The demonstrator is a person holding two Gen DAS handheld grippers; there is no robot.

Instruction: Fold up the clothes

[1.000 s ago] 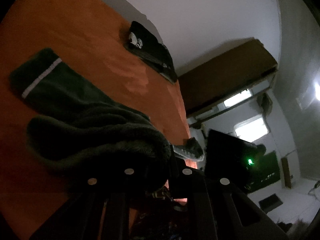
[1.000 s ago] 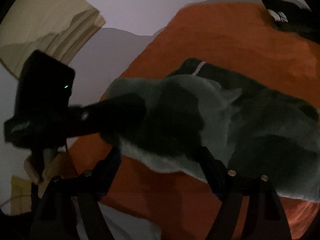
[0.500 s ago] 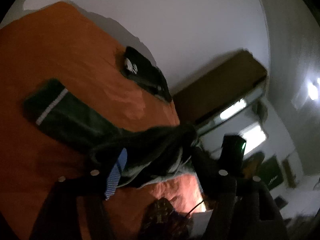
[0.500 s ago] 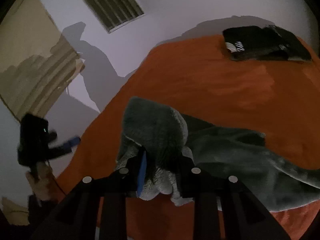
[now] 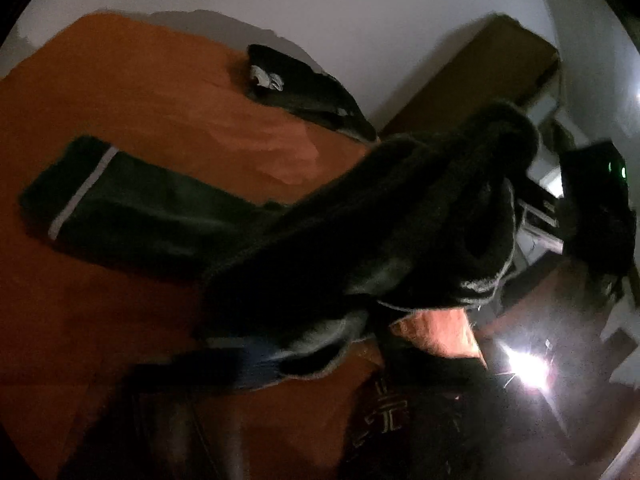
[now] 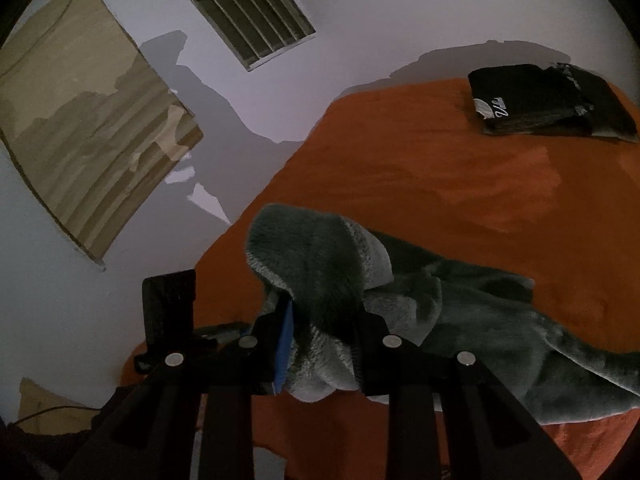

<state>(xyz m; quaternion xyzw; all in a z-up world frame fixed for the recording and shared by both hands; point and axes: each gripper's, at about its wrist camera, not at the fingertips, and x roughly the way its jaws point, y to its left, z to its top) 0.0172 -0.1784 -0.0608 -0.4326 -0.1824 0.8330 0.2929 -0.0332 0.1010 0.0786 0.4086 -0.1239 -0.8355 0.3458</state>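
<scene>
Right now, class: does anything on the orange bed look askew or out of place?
Yes: the green fleece garment sprawls rumpled, one end bunched in the right tongs, unlike the neatly folded dark clothes behind it.

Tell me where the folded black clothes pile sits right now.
The folded black pile lies at the far edge of the orange bed against the wall, upper right in the right wrist view, beyond the green fleece garment.

Both views are dim, with round fisheye frames and black corners; straight lines bow near the edges. In the left wrist view a glaring light point(image 5: 524, 362) flares low right, and the dark garment point(image 5: 400, 220) close to the lens is motion-blurred and nearly black. The right wrist view is sharper; soft grey shadows point(image 6: 208, 100) fall on the wall point(image 6: 400, 12).
</scene>
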